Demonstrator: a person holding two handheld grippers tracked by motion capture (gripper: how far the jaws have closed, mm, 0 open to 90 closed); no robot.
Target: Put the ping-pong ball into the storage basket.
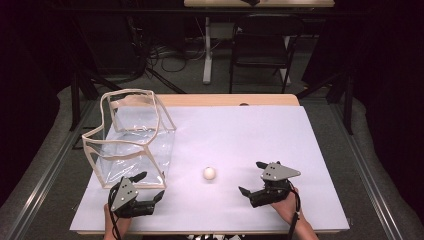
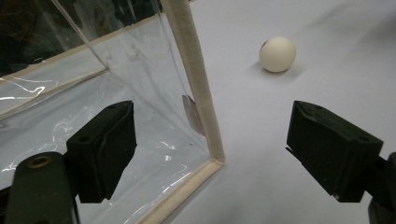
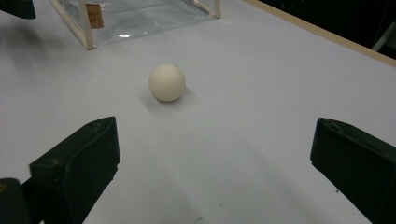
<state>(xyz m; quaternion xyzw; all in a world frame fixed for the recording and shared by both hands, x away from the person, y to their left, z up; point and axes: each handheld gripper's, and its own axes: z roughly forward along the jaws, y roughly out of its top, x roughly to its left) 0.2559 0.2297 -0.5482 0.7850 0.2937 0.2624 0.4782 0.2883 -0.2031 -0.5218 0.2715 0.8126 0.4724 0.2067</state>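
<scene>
Broadly, the counter (image 1: 240, 130) carried a white sheet over nearly all of its top, with a strip of bare wood showing along the far edge. On its left part stood the clear plastic bag (image 1: 131, 137), a boxy pouch with cream-coloured piping along its edges, its open mouth up and its walls sagging a little out of square. In the left gripper view, one piped corner edge of the bag rose between the two black jaws, with a small label seen through the clear wall beside it. The left gripper (image 1: 148, 185) sat at the near left of the counter, just beside the bag's near corner, its jaws spread wide and holding nothing. The right gripper (image 1: 253, 177) rested at the near right, well apart from the bag, its jaws likewise spread wide and empty, pointed toward the middle of the counter. The small white ball (image 1: 209, 173) lay on the sheet between the two grippers, touching neither and near the bag's near right corner; in the right gripper view it sat ahead of the open jaws, closer to the left one.
</scene>
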